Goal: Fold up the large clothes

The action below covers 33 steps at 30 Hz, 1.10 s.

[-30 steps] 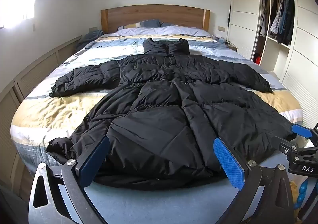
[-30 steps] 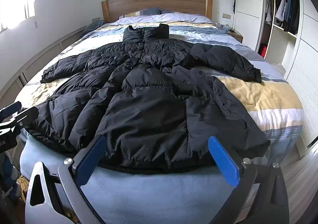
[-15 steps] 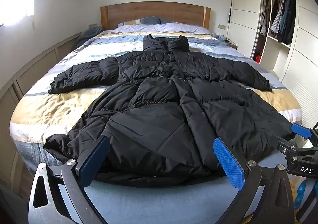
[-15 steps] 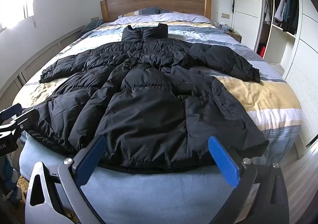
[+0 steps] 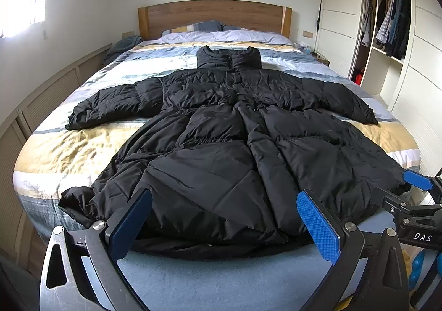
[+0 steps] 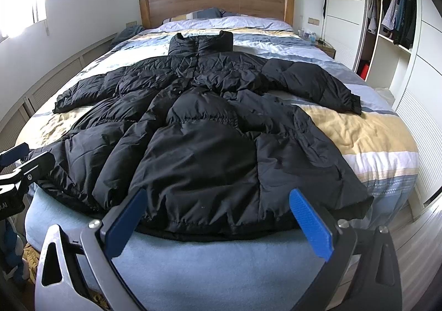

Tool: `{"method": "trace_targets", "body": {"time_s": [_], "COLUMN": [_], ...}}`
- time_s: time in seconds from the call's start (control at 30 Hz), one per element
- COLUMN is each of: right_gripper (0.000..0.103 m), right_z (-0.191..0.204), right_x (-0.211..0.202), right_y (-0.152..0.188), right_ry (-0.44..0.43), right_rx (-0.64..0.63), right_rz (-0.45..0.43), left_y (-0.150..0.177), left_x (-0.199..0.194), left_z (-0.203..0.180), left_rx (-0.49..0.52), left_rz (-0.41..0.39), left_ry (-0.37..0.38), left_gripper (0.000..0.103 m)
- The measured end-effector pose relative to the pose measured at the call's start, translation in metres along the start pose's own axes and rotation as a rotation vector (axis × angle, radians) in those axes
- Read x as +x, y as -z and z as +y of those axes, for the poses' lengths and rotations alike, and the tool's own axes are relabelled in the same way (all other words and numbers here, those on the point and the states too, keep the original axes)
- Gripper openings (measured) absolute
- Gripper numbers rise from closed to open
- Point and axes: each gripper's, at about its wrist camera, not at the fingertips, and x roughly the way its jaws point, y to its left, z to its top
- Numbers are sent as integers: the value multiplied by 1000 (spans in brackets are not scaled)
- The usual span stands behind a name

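Both your left gripper and right gripper are wide apart, empty; the puffy coat at 12 o'clock may slip from a thin pinch.

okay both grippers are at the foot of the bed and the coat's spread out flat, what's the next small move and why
Probably bring the left gripper forward and down to the near-left hem corner of the long black puffer coat. The coat lies spread on the striped bed cover, sleeves out, unfolded. Both the left and right gripper are open, short of the hem, holding nothing.
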Motion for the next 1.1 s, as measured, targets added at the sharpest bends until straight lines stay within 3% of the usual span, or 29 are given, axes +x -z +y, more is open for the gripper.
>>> {"method": "trace_targets", "body": {"time_s": [1.1], "right_gripper": [103], "right_z": [-4], "right_x": [35], "right_y": [-8], "right_ry": [4], "right_rx": [6], "right_rz": [90], "left_y": [-7], "left_x": [31], "left_z": [0], "left_rx": [29], "left_rz": [34], "left_ry": [-15], "left_gripper": [103]}}
